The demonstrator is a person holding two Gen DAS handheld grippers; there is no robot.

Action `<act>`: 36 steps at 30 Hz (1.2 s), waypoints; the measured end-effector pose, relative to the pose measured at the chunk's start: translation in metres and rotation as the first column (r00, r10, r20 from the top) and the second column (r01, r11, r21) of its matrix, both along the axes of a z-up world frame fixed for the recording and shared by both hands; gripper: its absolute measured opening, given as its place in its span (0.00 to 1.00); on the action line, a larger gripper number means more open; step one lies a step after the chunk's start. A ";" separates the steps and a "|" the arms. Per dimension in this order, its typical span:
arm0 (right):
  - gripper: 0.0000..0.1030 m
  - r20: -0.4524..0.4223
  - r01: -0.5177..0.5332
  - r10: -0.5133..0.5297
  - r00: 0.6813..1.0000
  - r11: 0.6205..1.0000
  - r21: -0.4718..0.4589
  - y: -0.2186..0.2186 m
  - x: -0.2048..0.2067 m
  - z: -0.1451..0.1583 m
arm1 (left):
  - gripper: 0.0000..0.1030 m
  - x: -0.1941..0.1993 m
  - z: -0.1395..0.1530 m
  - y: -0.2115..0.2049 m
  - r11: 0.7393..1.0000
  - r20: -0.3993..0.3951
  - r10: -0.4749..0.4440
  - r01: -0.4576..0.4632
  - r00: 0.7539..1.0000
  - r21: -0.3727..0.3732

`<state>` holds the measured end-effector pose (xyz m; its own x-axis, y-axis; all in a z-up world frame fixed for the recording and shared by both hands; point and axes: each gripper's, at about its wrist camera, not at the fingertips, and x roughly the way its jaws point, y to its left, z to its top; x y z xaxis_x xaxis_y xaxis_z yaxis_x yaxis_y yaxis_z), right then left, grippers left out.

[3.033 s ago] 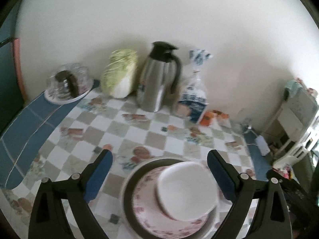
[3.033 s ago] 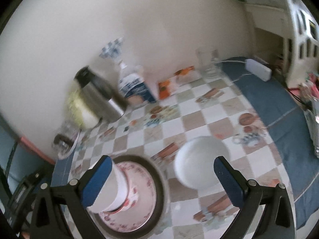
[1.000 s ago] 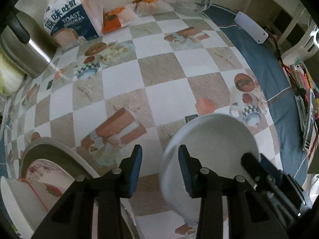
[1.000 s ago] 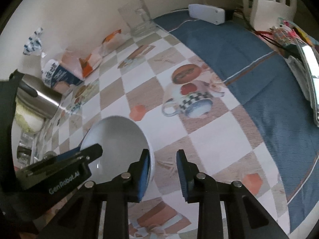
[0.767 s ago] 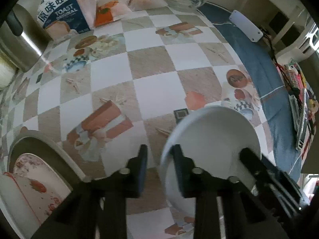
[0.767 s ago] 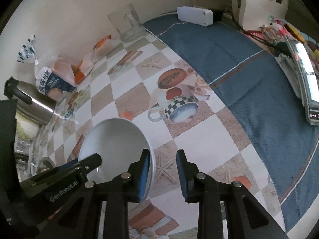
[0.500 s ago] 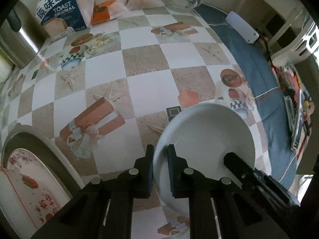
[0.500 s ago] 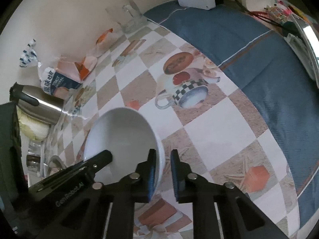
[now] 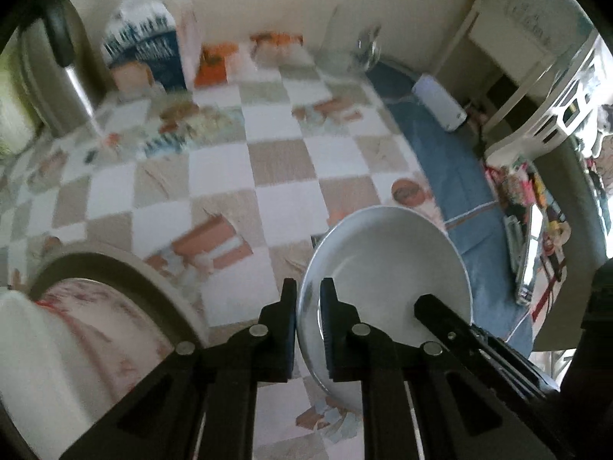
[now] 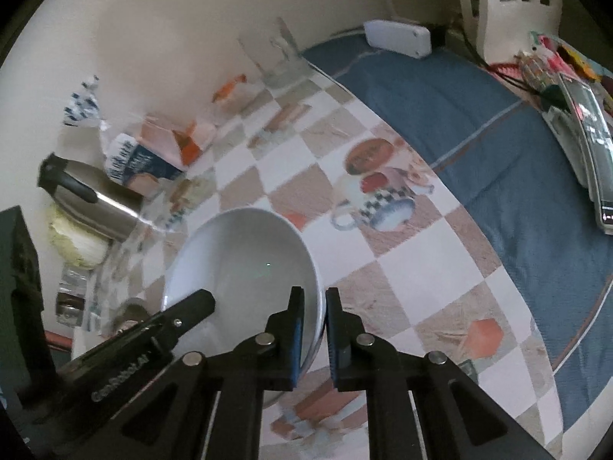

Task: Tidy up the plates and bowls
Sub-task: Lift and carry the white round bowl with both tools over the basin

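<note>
A plain white bowl (image 9: 387, 260) is held between both grippers above the checked tablecloth. My left gripper (image 9: 307, 299) is shut on its left rim. My right gripper (image 10: 314, 306) is shut on its right rim; the bowl also shows in the right wrist view (image 10: 245, 260). The other gripper's finger reaches in from the far side in each view. At the lower left of the left wrist view a second white bowl (image 9: 42, 360) sits on a flowered plate (image 9: 126, 329), which lies on a dark-rimmed plate (image 9: 115, 264).
A steel jug (image 9: 49, 73), a toast bag (image 9: 149, 50), orange packets (image 9: 214, 61) and a glass mug (image 9: 356, 50) stand along the back wall. A white power strip (image 9: 440, 107) lies on the blue cloth. A white chair (image 10: 505, 4) stands at the right.
Both grippers have closed from open onto the bowl's opposite rims. The bowl now sits higher and both views have tilted up toward the back wall.
</note>
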<state>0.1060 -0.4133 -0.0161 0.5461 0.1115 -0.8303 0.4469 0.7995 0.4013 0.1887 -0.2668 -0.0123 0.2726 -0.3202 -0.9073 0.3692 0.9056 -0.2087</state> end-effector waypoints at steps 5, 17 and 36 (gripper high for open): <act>0.12 0.064 -0.042 0.045 0.997 0.998 -0.048 0.028 0.000 0.035 | 0.12 -0.004 0.034 0.031 0.998 0.072 0.043 -0.040 0.996 -0.044; 0.12 0.154 -0.206 0.222 0.963 0.972 -0.110 0.120 0.009 0.088 | 0.12 -0.022 0.088 0.135 0.971 0.180 0.208 -0.181 0.961 -0.158; 0.13 0.140 -0.395 0.433 0.891 0.889 -0.232 0.240 0.014 0.107 | 0.14 -0.058 0.091 0.257 0.902 0.200 0.402 -0.348 0.894 -0.257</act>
<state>0.1196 -0.1738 0.0913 0.6291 0.2096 -0.7485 -0.0082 0.9647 0.2633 0.1308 -0.0098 0.0791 0.6122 -0.3250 -0.7208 0.0744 0.9313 -0.3567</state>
